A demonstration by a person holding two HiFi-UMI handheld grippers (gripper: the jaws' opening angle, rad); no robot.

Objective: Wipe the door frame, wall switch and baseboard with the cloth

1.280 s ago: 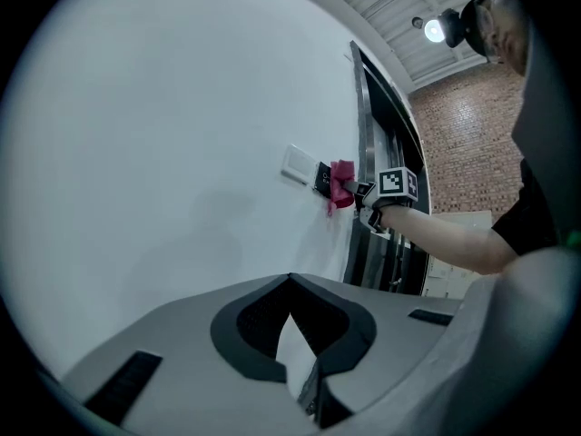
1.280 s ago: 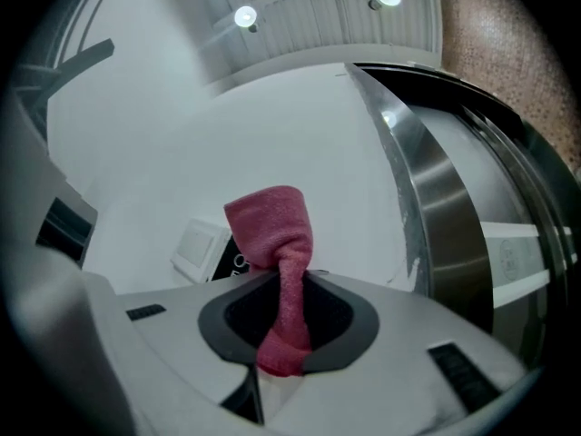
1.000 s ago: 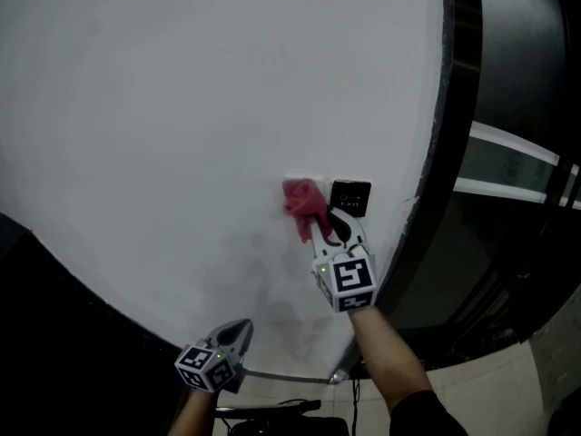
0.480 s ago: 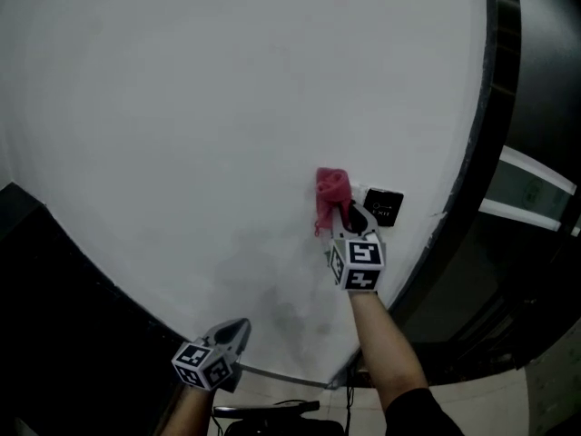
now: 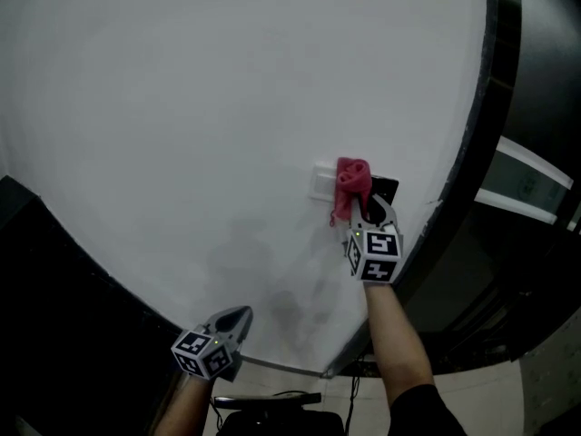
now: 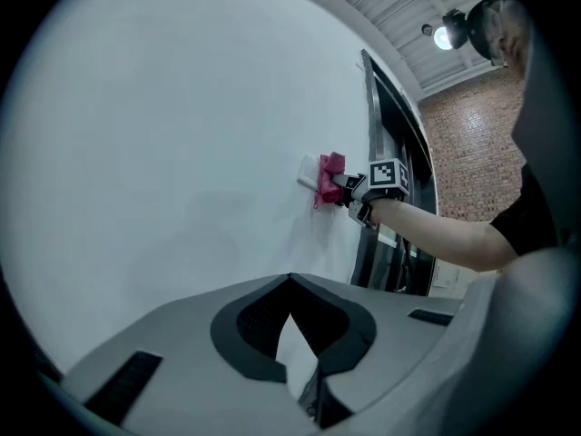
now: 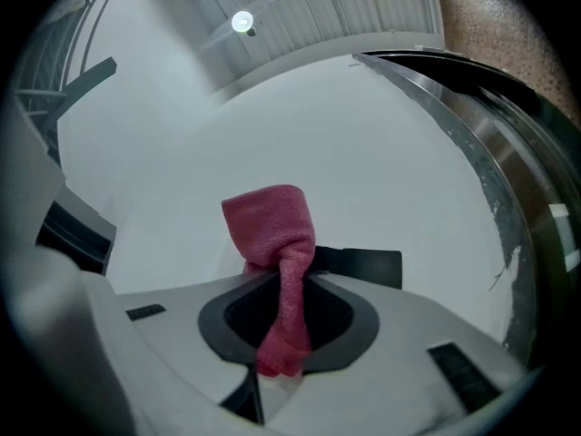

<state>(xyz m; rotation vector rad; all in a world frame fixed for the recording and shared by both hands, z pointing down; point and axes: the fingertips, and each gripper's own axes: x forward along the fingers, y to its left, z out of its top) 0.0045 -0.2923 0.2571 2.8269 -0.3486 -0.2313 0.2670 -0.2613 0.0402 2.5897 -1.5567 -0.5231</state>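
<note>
A red cloth (image 5: 351,182) is pressed against the white wall (image 5: 227,107), with my right gripper (image 5: 361,209) shut on it. The cloth sits between a white wall switch (image 5: 322,183) on its left and a black wall panel (image 5: 385,189) on its right. In the right gripper view the cloth (image 7: 272,243) bunches above the jaws of the right gripper (image 7: 289,284) and partly covers the black panel (image 7: 368,263). My left gripper (image 5: 234,320) hangs low by the wall, shut and empty. The left gripper view shows the cloth (image 6: 329,173) and switch (image 6: 309,173) far ahead.
A dark door frame (image 5: 477,134) runs down the wall's right edge, with glass and pale bars (image 5: 526,166) beyond it. A thin strip (image 5: 281,367) lines the bottom of the wall. A dark area (image 5: 54,289) lies to the lower left.
The right gripper has slid the cloth to the right across the white switch toward the black panel, and the switch now shows on the cloth's left. The left gripper has barely moved.
</note>
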